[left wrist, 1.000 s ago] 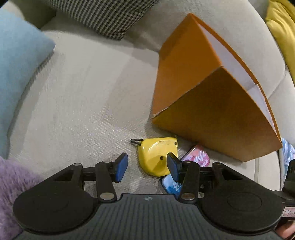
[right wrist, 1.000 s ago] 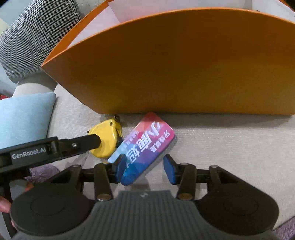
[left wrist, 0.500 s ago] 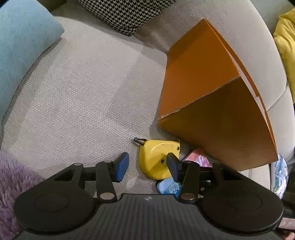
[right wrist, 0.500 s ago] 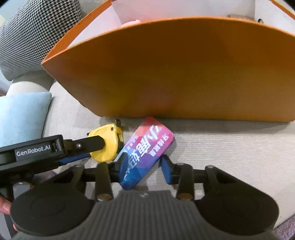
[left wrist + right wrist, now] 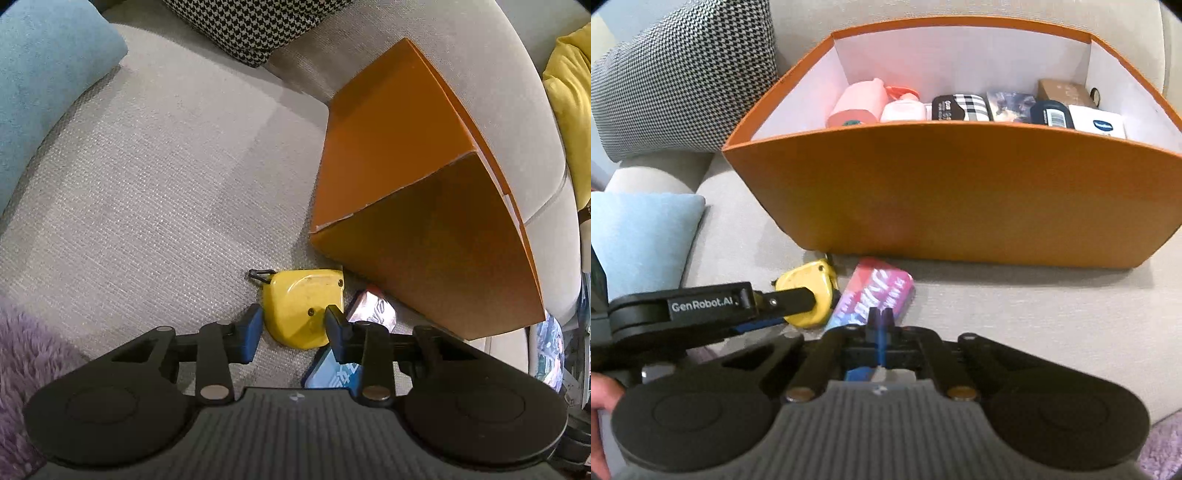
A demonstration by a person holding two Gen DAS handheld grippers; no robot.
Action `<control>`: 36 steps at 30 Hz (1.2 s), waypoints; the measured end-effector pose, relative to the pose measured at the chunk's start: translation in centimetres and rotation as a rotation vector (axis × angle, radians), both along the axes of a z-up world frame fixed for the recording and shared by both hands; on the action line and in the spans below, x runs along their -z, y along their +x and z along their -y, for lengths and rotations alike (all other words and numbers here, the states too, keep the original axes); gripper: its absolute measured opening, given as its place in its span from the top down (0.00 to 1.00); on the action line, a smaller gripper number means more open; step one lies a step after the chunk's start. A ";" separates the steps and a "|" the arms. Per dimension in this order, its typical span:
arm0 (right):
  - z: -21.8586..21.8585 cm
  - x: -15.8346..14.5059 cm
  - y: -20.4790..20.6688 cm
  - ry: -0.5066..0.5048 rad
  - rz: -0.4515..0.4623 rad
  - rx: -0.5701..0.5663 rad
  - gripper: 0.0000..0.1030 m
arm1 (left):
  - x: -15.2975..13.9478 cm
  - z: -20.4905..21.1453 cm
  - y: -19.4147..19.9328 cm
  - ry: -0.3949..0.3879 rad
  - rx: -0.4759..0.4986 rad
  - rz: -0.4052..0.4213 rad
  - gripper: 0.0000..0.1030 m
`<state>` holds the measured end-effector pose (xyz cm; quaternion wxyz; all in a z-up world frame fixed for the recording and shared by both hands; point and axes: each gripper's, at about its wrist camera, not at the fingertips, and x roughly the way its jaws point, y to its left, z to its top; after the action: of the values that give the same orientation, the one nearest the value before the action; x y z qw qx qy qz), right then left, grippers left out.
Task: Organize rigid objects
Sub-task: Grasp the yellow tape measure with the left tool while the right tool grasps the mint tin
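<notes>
A yellow tape measure (image 5: 301, 306) lies on the grey sofa seat beside the orange box (image 5: 424, 221). My left gripper (image 5: 293, 325) straddles it, its jaws closing, and both blue pads touch its sides. In the right wrist view one left finger (image 5: 794, 302) covers part of the tape measure (image 5: 816, 280). A colourful card (image 5: 875, 291) lies just right of it, its far end near the orange box (image 5: 960, 206). My right gripper (image 5: 880, 319) is shut, pinching the card's near end. In the left wrist view the card (image 5: 373, 306) is partly hidden behind my right finger.
The box holds several items, among them a pink container (image 5: 860, 103) and small packs. A houndstooth cushion (image 5: 683, 81), a blue cushion (image 5: 44, 74) and a purple fluffy throw (image 5: 22, 350) border the seat. A yellow cushion (image 5: 569, 92) sits far right. A hand (image 5: 598, 398) shows at lower left.
My right jaws have closed on the card and the gripper has risen, bringing the box's inside into view. My left jaws have narrowed onto the tape measure.
</notes>
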<state>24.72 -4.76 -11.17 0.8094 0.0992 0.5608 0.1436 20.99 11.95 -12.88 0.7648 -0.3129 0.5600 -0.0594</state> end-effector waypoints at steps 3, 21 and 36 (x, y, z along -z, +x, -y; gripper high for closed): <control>0.5 1.5 0.7 0.055 -0.083 0.048 0.92 | 0.0 0.3 0.1 0.004 0.003 0.002 0.59; 0.4 5.2 2.0 0.231 -0.186 0.193 0.68 | 1.1 0.0 1.1 -0.020 -0.008 -0.011 0.59; 3.5 1.2 -0.4 0.004 -0.095 0.133 0.87 | 1.4 -0.4 1.1 -0.038 -0.036 -0.035 0.50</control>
<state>24.32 -8.31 -12.35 0.7893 0.1443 0.5906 0.0859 22.13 12.38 -14.28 0.7498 -0.3383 0.5664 -0.0505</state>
